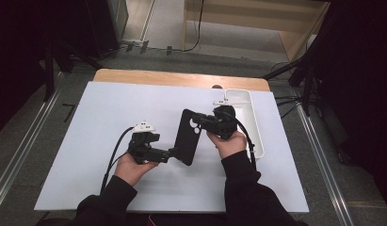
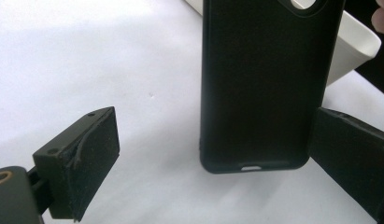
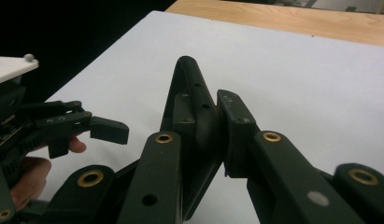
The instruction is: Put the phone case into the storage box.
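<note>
Above the mat, my right gripper (image 1: pixel 204 120) clamps the case (image 1: pixel 187 136) at its top, long axis toward my wide-open left gripper (image 1: pixel 168 153), which straddles its bottom.

Black phone case (image 1: pixel 187 137) w/ matte finish – white mat (image 1: pixel 111 117), white tray (image 1: pixel 250 123), tan wood table edge (image 1: pixel 181 77).

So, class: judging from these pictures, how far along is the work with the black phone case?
Done: the phone case is lifted off the white mat, clamped by the right hand-held gripper. In hand: the left hand-held gripper is open around its lower end. Left: closing that grip; the white tray waits beside.
</note>
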The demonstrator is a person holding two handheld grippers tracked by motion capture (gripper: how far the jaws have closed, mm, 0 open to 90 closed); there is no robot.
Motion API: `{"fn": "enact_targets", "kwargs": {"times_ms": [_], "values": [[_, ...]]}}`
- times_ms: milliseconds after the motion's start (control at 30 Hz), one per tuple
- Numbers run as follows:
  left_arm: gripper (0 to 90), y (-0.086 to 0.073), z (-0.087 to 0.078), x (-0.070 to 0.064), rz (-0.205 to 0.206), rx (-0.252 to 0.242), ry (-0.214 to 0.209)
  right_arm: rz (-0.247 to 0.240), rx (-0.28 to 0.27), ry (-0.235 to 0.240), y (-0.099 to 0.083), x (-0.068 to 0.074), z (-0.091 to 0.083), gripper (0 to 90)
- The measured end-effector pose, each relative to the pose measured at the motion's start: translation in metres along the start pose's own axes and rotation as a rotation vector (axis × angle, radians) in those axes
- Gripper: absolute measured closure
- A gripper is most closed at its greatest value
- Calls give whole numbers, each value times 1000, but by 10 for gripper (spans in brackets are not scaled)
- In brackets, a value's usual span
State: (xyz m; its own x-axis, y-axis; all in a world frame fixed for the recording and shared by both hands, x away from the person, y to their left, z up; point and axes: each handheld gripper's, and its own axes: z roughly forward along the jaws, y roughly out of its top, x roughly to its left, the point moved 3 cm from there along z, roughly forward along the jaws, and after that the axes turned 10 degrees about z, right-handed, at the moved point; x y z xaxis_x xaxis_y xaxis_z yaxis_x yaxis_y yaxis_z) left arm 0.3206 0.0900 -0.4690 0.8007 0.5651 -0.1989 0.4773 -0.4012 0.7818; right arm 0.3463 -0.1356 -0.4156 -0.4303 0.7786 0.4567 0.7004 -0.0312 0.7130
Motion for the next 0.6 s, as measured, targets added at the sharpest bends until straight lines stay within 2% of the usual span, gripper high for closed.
{"fn": "enact_targets", "kwargs": {"times_ms": [33, 67, 167, 333, 400, 467, 600], "values": [[24, 0, 0, 0, -23, 20, -27, -1, 1, 8, 0, 0, -1, 768], [25, 0, -1, 1, -27, 47, -41, -2, 1, 16, 0, 1, -1, 768], [43, 1, -3, 3, -2, 77, -42, -19, 10, 35, 0, 1, -3, 768], [65, 4, -8, 6, 16, 84, -60, -71, 10, 57, -1, 1, -6, 767], [67, 4, -10, 7, 36, 94, -60, -87, 16, 76, -2, 2, -6, 767], [150, 4, -12, 8, 67, 109, -40, -102, 22, 87, -3, 2, -6, 767], [149, 6, -15, 8, 83, 121, -52, -143, 30, 108, -5, 5, -5, 767]]}}
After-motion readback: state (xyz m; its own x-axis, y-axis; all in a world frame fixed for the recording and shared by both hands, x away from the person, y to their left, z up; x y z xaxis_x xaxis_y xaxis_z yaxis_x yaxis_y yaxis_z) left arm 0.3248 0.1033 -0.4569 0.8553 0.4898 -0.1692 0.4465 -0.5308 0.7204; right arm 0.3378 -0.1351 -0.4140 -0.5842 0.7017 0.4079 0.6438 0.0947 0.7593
